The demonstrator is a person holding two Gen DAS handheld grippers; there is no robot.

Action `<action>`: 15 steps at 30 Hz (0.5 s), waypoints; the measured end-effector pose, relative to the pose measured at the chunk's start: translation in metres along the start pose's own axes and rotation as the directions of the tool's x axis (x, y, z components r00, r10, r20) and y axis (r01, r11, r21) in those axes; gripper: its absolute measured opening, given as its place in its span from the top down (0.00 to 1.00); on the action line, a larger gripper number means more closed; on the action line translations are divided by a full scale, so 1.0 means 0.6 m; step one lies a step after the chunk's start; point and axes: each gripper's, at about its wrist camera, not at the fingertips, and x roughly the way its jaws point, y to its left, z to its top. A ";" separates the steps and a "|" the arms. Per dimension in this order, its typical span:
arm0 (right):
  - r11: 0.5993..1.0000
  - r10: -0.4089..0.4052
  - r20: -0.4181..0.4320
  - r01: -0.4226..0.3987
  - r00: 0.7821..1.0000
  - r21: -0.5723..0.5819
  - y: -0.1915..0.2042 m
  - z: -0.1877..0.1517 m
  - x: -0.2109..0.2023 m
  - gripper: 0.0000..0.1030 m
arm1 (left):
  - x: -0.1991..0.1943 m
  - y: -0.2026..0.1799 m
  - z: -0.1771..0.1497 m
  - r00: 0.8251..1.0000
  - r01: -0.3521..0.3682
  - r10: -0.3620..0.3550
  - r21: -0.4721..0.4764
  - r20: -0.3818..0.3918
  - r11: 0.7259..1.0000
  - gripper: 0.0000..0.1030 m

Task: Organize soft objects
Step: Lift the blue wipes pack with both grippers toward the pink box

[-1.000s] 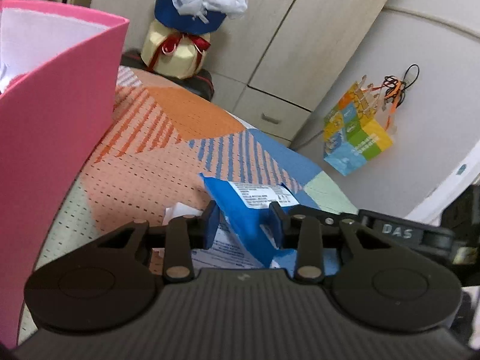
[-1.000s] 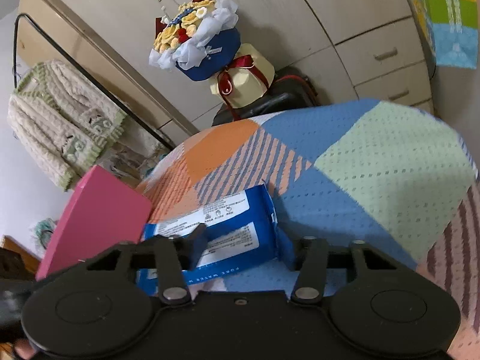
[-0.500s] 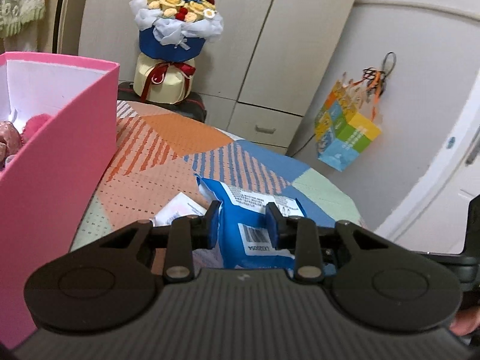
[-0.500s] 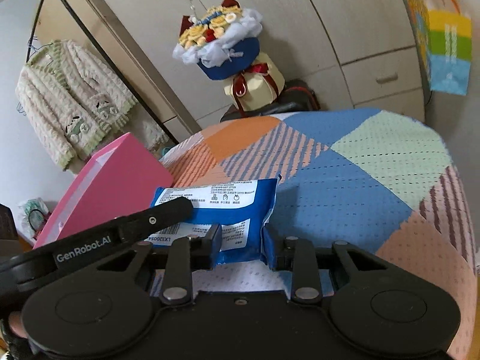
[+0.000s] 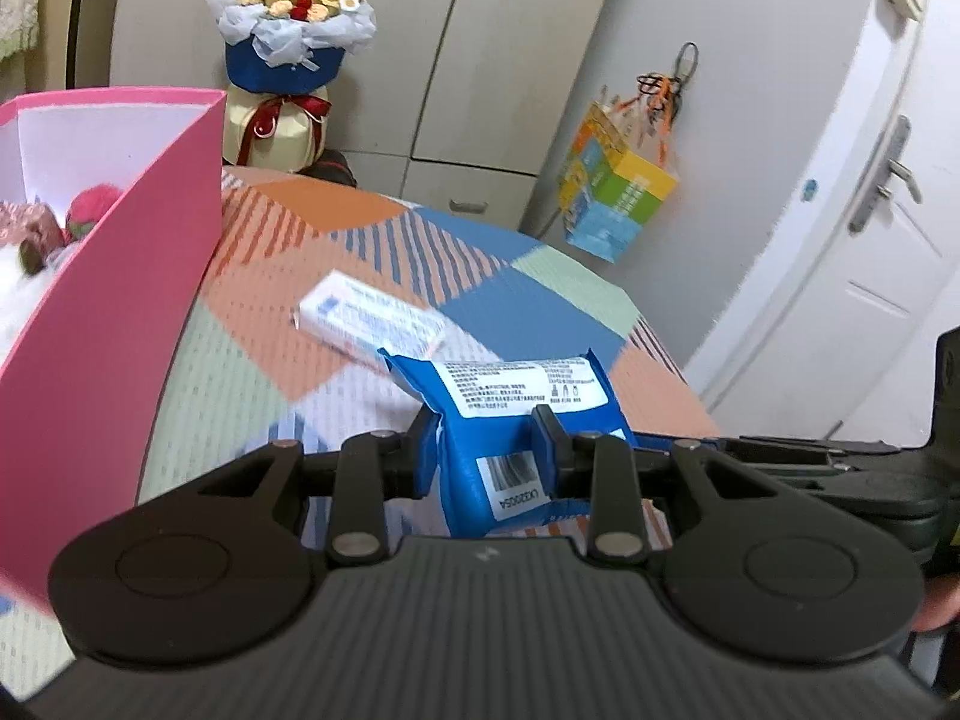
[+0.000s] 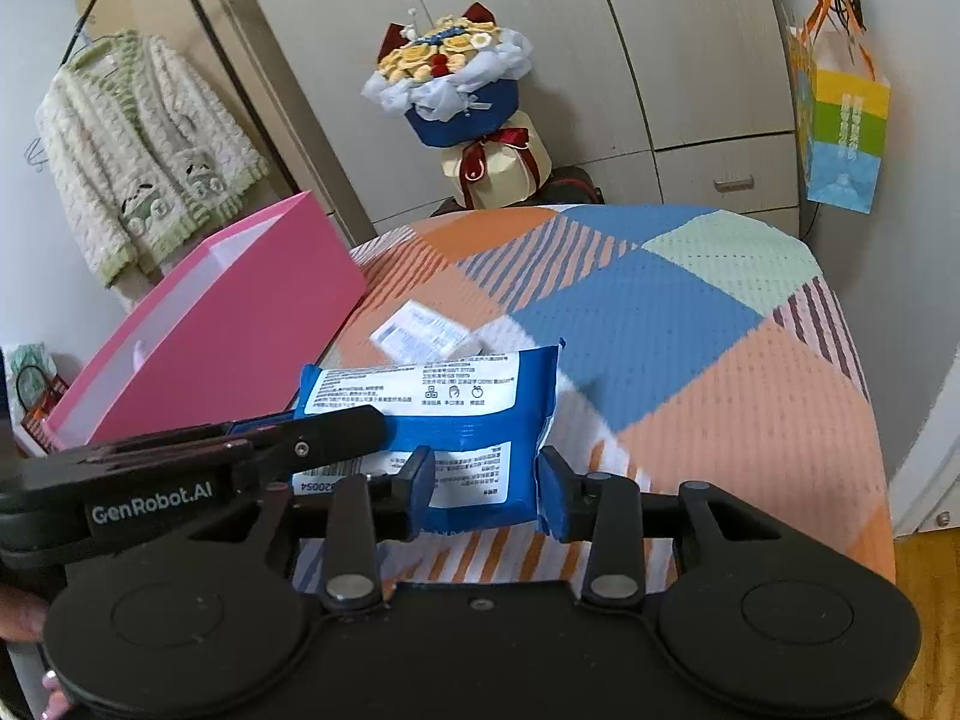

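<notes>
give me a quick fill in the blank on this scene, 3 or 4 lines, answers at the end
1. Both grippers hold one ____ wipes pack.
2. The open box beside the pack is ____.
3. On the patchwork tablecloth, past the held pack, lies a small ____ packet.
4. The left gripper and right gripper grip the pack by its ____ edge in each view.

Missing words: blue; pink; white; near

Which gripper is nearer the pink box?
Left. The left gripper holds the blue pack at its end beside the pink box; the right gripper, jaws just opening wider with the pack between them, holds the end farther from it.
</notes>
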 end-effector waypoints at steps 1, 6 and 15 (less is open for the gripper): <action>1.000 -0.003 0.001 0.003 1.000 -0.009 0.005 -0.007 -0.008 0.56 | -0.008 -0.001 -0.005 1.000 0.006 -0.006 0.005 -0.006 1.000 0.71; 0.998 -0.022 -0.008 0.021 1.000 -0.058 0.029 -0.037 -0.039 0.52 | -0.044 -0.002 -0.037 0.998 0.035 -0.034 0.011 -0.043 0.999 0.71; 0.986 0.008 -0.039 -0.014 0.999 -0.163 0.100 -0.108 -0.079 0.48 | -0.129 0.033 -0.097 0.994 0.075 -0.074 0.013 -0.081 0.997 0.71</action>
